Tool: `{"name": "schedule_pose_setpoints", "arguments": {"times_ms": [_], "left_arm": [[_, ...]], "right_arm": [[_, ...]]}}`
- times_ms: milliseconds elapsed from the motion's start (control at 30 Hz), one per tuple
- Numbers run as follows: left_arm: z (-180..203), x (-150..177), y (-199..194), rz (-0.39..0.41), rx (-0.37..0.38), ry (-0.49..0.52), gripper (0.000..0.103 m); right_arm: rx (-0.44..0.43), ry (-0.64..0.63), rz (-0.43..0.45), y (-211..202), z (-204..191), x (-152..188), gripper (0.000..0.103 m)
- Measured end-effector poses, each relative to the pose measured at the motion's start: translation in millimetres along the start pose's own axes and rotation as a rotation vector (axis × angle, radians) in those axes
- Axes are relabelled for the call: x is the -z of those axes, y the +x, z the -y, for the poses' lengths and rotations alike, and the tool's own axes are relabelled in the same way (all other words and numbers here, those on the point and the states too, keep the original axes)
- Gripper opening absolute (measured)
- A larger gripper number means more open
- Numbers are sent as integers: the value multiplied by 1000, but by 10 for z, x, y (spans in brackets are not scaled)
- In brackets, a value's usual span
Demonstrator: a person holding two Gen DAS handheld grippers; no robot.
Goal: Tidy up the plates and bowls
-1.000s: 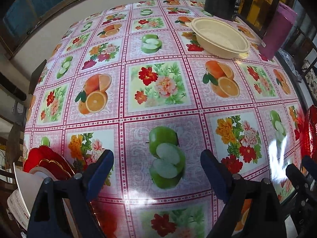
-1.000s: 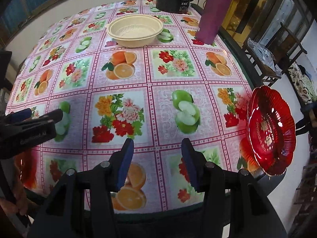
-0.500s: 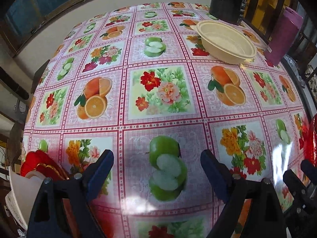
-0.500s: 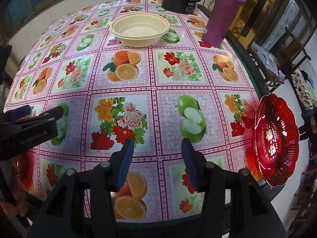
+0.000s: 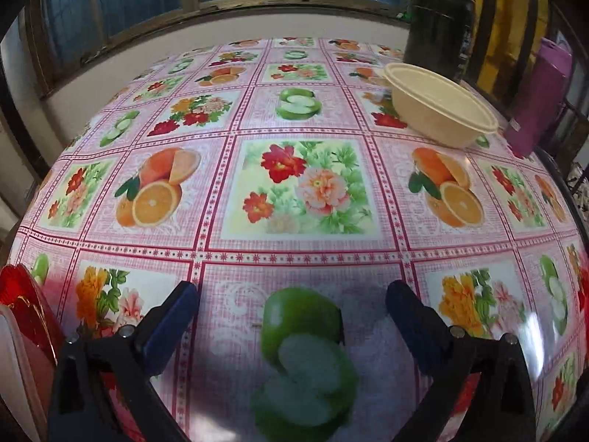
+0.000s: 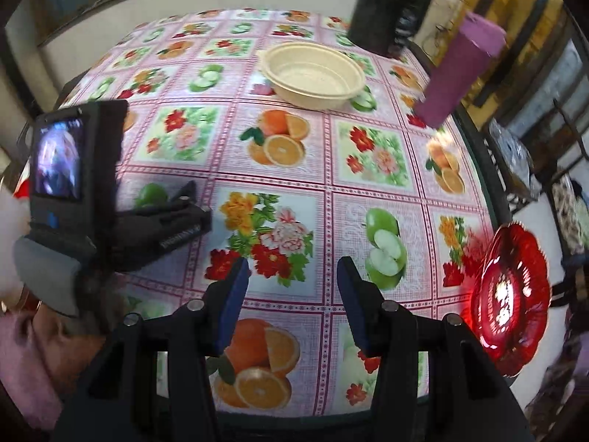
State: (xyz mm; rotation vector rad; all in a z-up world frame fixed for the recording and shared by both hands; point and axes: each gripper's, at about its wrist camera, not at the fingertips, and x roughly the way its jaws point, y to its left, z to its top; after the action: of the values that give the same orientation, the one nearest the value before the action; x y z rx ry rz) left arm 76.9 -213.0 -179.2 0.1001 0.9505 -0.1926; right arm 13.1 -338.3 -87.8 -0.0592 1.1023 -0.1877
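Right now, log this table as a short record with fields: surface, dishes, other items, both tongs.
surface: table with fruit-and-flower tablecloth
cream bowl: upright, empty, far side of the table
red dish: glass, scalloped, at the table's near right edge
plates: red and white ones at the near left edge, mostly out of view
purple flask: right of the cream bowl
black pot: behind the cream bowl
left tongs: open, holding nothing
right tongs: open, holding nothing
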Motion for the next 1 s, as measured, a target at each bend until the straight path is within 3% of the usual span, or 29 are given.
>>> {"name": "schedule_pose_setpoints", "arguments": {"times_ms": [100, 433, 700, 767, 1000], "left_arm": [[-24, 89, -72, 9, 40, 47, 103], [-18, 101, -80, 7, 39, 49, 103], [-15, 99, -80, 7, 38, 49, 103], [-15, 98, -79, 7, 38, 49, 103], [-14, 98, -80, 7, 38, 48, 103]], "right_arm": [[10, -34, -7, -88, -32, -5, 51], [12, -80, 34, -440, -204, -41, 51], [-60, -208, 51, -698, -795, -64, 52], [-112, -180, 45, -722, -860, -69, 52], [-97, -231, 84, -842, -1173, -57, 52]]}}
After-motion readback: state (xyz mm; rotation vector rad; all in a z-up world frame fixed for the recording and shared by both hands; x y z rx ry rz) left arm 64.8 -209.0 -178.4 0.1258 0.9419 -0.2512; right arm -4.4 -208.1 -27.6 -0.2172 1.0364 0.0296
